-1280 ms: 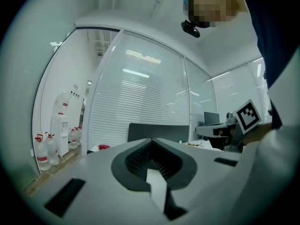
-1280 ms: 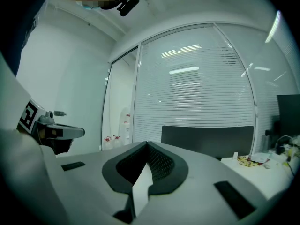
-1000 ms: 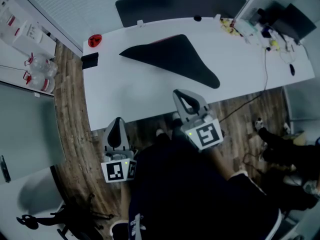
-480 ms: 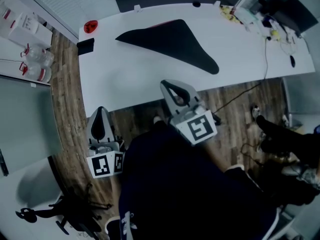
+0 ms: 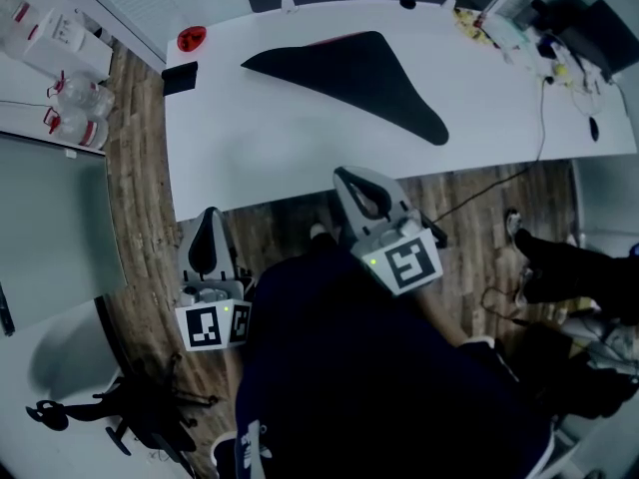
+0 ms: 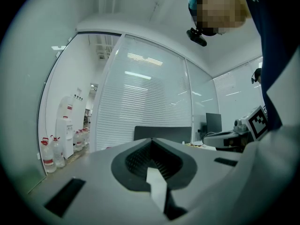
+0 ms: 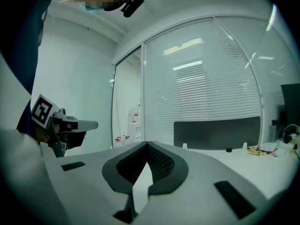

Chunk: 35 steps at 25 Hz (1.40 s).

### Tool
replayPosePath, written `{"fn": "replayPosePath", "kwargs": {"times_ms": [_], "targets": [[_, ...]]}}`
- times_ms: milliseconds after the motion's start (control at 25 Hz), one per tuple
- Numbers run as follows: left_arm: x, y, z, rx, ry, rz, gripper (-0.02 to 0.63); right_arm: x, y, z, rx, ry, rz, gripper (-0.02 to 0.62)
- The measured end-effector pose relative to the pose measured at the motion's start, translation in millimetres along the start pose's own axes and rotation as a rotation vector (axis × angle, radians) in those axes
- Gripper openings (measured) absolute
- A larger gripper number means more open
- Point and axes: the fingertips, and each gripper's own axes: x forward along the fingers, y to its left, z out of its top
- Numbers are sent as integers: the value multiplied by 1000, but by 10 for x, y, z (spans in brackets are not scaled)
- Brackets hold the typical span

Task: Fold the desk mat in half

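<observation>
**A:** Where's the mat?

**B:** The soft black desk mat [image 5: 359,76] lies on the long white table [image 5: 250,158], towards the far side, left of middle. It isn't a flat rectangle. It reads as a lopsided wedge, broad at far left and tapering to a rounded tip at near right. A thin reddish strip peeks out along its far edge.

**A:** Anything touching it?

**B:** No, both claws are well apart from it. The left gripper [image 5: 209,214] hangs over the brown wooden floor [image 5: 140,198], just off the table's near-left corner. The right gripper [image 5: 346,173] is at the table's near edge, and its tip overlaps that edge in the head view.

**A:** Jaw state?

**B:** Left is pressed together, tips meeting, nothing between them. Right is the same, pressed together and empty. Both point about level, towards the table and the white slatted blinds [image 6: 145,102].

**A:** Other stuff?

**B:** There's a small round red object [image 5: 191,38] at the far-left corner and a flat black rectangular item [image 5: 180,77] at the left edge. A black cable [image 5: 543,118] crosses the right end. The clutter at far right is too small to tell. Clear water bottles [image 5: 75,108] stand on the floor at left. The person's dark clothing [image 5: 349,367] fills the bottom of the head view.
</observation>
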Motion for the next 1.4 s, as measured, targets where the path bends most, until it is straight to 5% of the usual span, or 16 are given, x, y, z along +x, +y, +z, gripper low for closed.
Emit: {"fn": "replayPosePath", "kwargs": {"times_ms": [760,1400], "targets": [[35,128,-147,-18,36,32,3,199,-65,-126,3,22,35,3],[669,-413,-160,8,36,-144,3,236,-359,-469,37,107,-6,3]]}}
